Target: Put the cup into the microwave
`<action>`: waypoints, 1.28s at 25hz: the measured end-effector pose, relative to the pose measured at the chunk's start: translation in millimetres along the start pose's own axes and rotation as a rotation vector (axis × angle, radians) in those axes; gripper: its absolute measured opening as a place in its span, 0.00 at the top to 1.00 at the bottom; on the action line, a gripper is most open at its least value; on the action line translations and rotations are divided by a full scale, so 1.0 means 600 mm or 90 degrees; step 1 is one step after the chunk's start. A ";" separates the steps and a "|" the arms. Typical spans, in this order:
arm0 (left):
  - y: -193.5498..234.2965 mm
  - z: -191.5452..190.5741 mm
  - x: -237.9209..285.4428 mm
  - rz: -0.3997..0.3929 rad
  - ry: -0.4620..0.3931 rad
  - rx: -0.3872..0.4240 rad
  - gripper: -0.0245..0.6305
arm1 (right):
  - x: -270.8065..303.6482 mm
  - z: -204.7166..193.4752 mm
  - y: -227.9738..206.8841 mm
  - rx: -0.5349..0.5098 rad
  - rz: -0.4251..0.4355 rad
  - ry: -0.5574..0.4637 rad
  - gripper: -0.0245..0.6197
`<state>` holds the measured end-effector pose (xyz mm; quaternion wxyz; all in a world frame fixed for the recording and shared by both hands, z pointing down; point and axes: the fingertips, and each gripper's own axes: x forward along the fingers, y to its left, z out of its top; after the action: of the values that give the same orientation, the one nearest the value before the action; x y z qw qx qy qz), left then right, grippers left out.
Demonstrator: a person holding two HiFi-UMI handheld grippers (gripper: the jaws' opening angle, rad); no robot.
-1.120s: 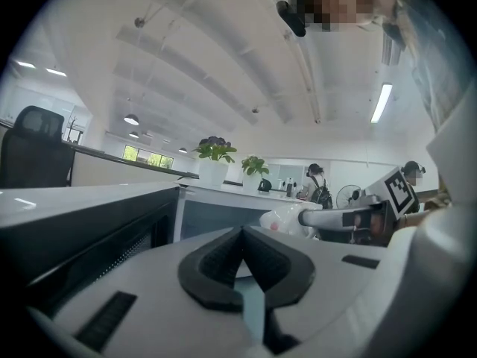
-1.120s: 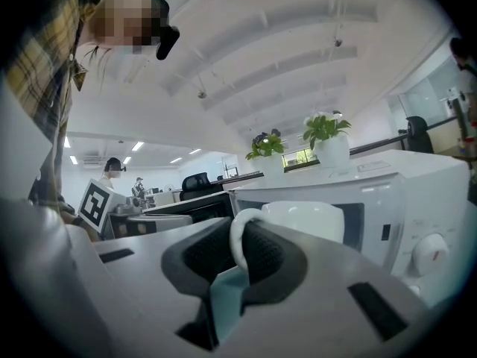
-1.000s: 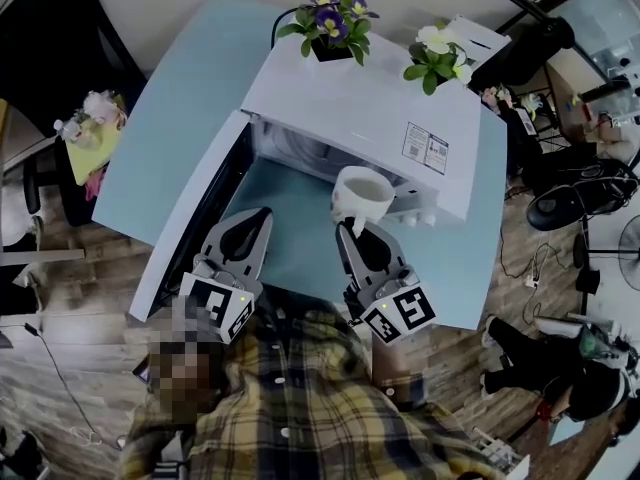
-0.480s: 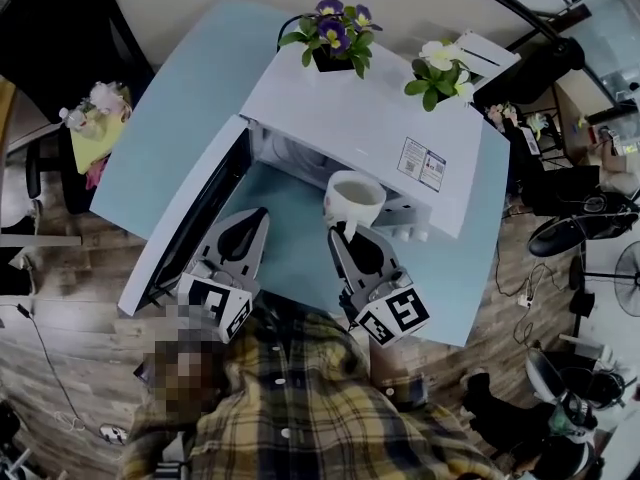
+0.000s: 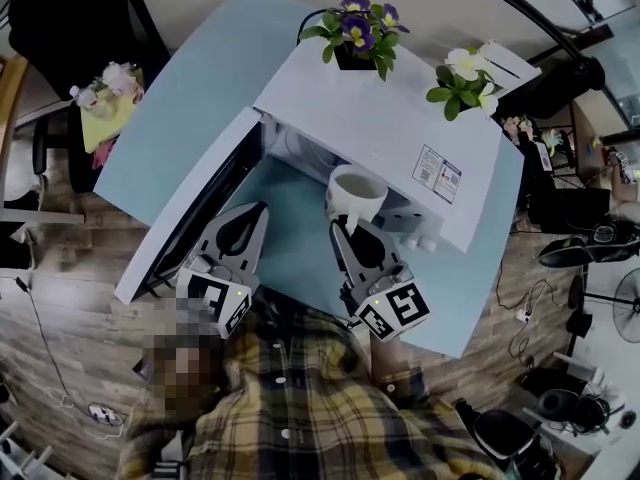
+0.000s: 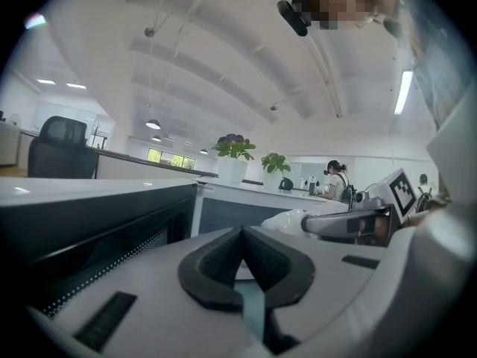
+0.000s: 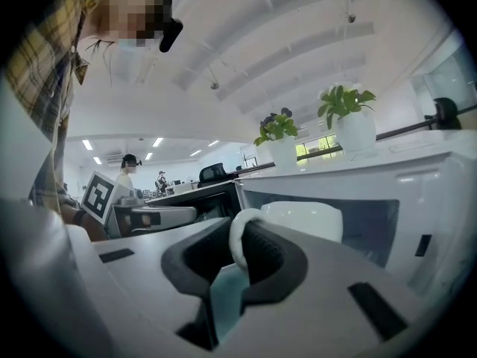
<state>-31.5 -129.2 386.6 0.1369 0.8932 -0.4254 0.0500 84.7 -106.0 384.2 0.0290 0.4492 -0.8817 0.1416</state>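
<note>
A white cup (image 5: 357, 191) hangs in the air just in front of the open white microwave (image 5: 390, 138), at the mouth of its cavity. My right gripper (image 5: 345, 227) is shut on the cup's handle (image 7: 240, 239), and the cup's body (image 7: 304, 219) shows beyond the jaws against the cavity. The microwave door (image 5: 190, 213) stands swung open to the left. My left gripper (image 5: 255, 213) is shut and holds nothing, hovering over the light blue table (image 5: 290, 238) beside the open door (image 6: 89, 226).
Two potted plants, purple (image 5: 358, 30) and white (image 5: 465, 74), stand on top of the microwave. The table's front edge is near my body. A black chair (image 5: 70, 18) and a small stand with flowers (image 5: 105, 93) are at the left; cables lie on the wooden floor at right.
Cup and right gripper have stayed about where they were before the cavity mouth. The view has shifted a little; the left gripper has kept its place.
</note>
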 end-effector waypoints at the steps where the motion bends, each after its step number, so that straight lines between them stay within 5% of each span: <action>1: 0.002 -0.002 0.000 0.002 0.002 -0.001 0.97 | 0.004 -0.002 -0.002 0.001 0.000 0.001 0.89; 21: -0.013 -0.063 0.030 -0.043 0.060 -0.007 0.97 | 0.082 -0.034 -0.065 -0.008 -0.038 -0.012 0.89; 32: -0.024 -0.084 0.038 -0.061 0.067 -0.015 0.97 | 0.117 -0.051 -0.089 -0.071 -0.063 -0.019 0.89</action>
<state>-4.3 -123.1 436.7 0.1717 0.9071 -0.3748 0.0853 83.3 -182.1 437.8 0.0477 0.4921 -0.8652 0.0840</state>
